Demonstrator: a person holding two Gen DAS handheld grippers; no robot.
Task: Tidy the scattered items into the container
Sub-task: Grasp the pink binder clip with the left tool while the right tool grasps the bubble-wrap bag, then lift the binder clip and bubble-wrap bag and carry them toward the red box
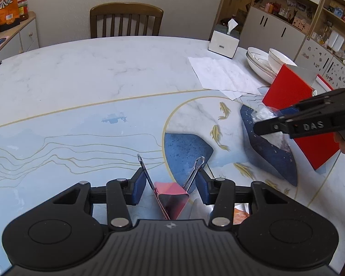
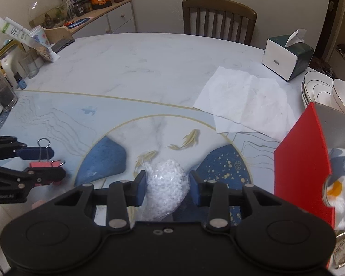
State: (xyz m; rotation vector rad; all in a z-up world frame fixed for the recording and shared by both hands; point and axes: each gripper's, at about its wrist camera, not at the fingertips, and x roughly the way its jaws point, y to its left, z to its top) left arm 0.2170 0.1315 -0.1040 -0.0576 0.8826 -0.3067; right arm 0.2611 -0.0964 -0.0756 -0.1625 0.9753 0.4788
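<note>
My left gripper (image 1: pixel 171 181) is shut on a pink binder clip (image 1: pixel 172 199), its blue pads pressing the two steel wire handles, a little above the table. The same clip (image 2: pixel 47 164) shows at the left of the right wrist view, between the left gripper's fingers. My right gripper (image 2: pixel 167 184) is shut on a clear bag of small white beads (image 2: pixel 165 193). In the left wrist view the bag (image 1: pixel 268 115) is held at the right, just beside the open red box (image 1: pixel 289 92). The red box (image 2: pixel 301 161) holds wrappers and packets.
A sheet of white paper (image 2: pixel 243 101), a tissue box (image 2: pixel 287 57) and stacked white bowls and plates (image 2: pixel 326 92) lie at the far right of the marble table (image 2: pixel 138 69). Glasses and packets (image 2: pixel 16 69) stand at the far left. A wooden chair (image 2: pixel 218 18) stands behind.
</note>
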